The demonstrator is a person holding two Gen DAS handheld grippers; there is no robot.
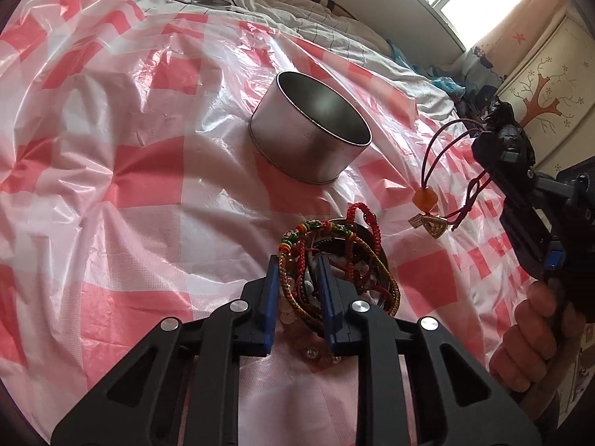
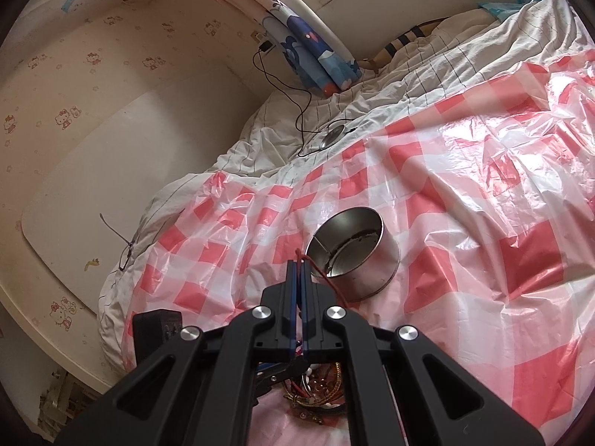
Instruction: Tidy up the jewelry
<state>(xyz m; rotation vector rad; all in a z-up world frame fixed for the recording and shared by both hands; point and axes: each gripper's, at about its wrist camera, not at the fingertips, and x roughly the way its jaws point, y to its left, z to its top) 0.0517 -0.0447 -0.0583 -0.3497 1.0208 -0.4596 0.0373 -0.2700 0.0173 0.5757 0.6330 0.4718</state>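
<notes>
A heap of braided and beaded bracelets (image 1: 334,260) lies on the pink-checked plastic sheet (image 1: 130,171). My left gripper (image 1: 298,265) is down in the heap, its blue pads closed on several strands. To the right, my right gripper (image 1: 491,130) hangs above the sheet, shut on a dark red cord necklace (image 1: 442,148) with an amber bead (image 1: 424,196) and silver pendant (image 1: 433,226) dangling. In the right wrist view the right gripper (image 2: 299,265) pinches the red cord (image 2: 323,275) just before the open metal tin (image 2: 353,256). The tin (image 1: 308,137) stands upright behind the heap.
The sheet covers a white quilt (image 2: 427,74) on a bed. The tin's lid (image 2: 331,135) and a black cable (image 2: 293,89) lie on the quilt at the back. A hand (image 1: 520,338) holds the right gripper's handle. The wall and headboard (image 2: 111,171) lie beyond.
</notes>
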